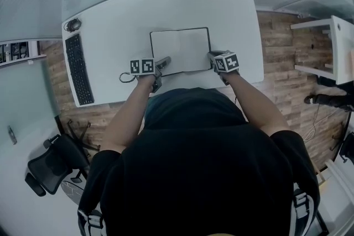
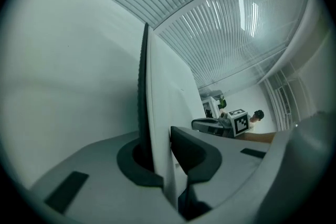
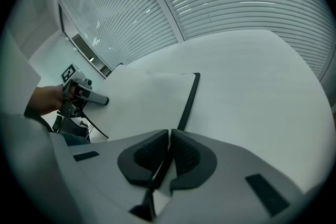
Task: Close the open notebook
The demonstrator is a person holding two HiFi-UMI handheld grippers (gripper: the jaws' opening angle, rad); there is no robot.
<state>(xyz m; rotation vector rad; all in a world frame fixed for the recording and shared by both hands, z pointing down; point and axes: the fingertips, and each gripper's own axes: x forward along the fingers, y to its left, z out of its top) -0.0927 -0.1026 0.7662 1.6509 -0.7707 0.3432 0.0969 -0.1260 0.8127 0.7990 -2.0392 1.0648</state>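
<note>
The open notebook (image 1: 181,51) lies flat on the white desk (image 1: 127,19), white pages up, with a black cover rim. My left gripper (image 1: 165,61) is at its near left corner. In the left gripper view the pads are shut (image 2: 160,149) on the left cover and pages (image 2: 157,92), which stand edge-on between them. My right gripper (image 1: 213,56) is at the near right corner. It is shut (image 3: 169,152) on the thin black cover edge (image 3: 189,99), with the white page (image 3: 152,97) stretching away to its left. Each gripper view shows the other gripper across the notebook.
A black keyboard (image 1: 78,69) lies along the desk's left side, with a coiled cable (image 1: 72,25) beyond it. A black cable loop (image 1: 126,77) sits by my left gripper. An office chair (image 1: 52,166) stands on the floor at lower left. White shelving (image 1: 332,47) is at the right.
</note>
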